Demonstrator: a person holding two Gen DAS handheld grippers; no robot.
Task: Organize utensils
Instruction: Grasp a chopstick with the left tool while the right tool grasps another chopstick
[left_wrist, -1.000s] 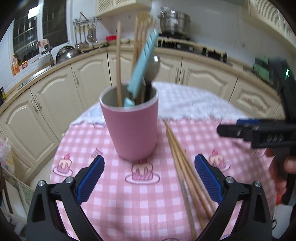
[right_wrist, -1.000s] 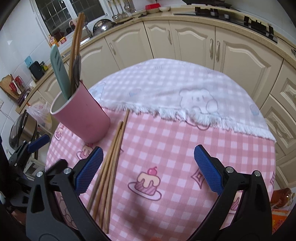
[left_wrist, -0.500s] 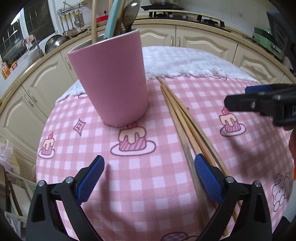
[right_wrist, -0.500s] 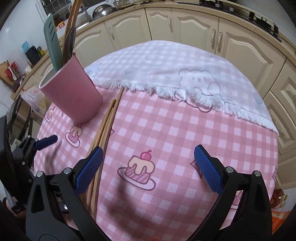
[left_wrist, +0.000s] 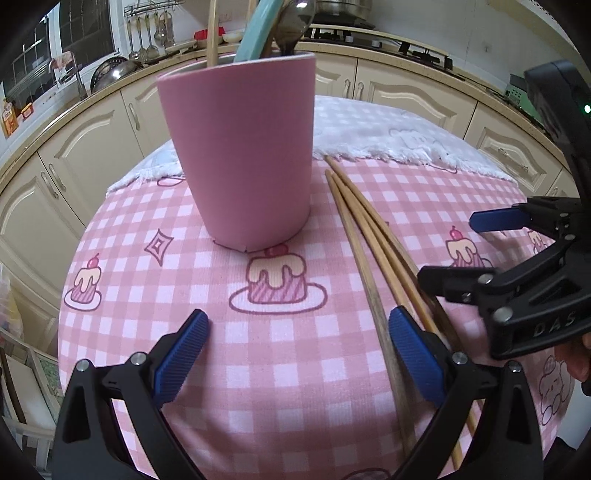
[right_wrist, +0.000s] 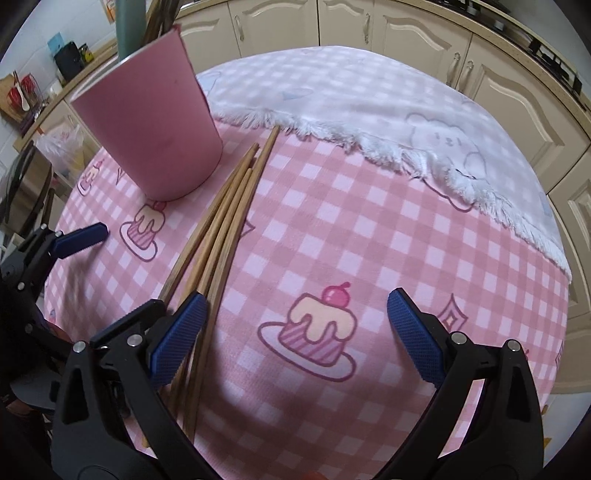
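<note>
Lying flat on the pink checked tablecloth, the wooden chopsticks pass under the right pad of the left gripper, whose jaws are spread wide and hold nothing. The right gripper is also spread and empty, with its left pad just over the thick ends of the same bundle. Compared with one second ago, both grippers have come lower and closer to the table. The chopsticks' long axis runs away from the cameras, thin tips pointing to the white fringed cloth, just beside the pink cup with utensils standing in it.
</note>
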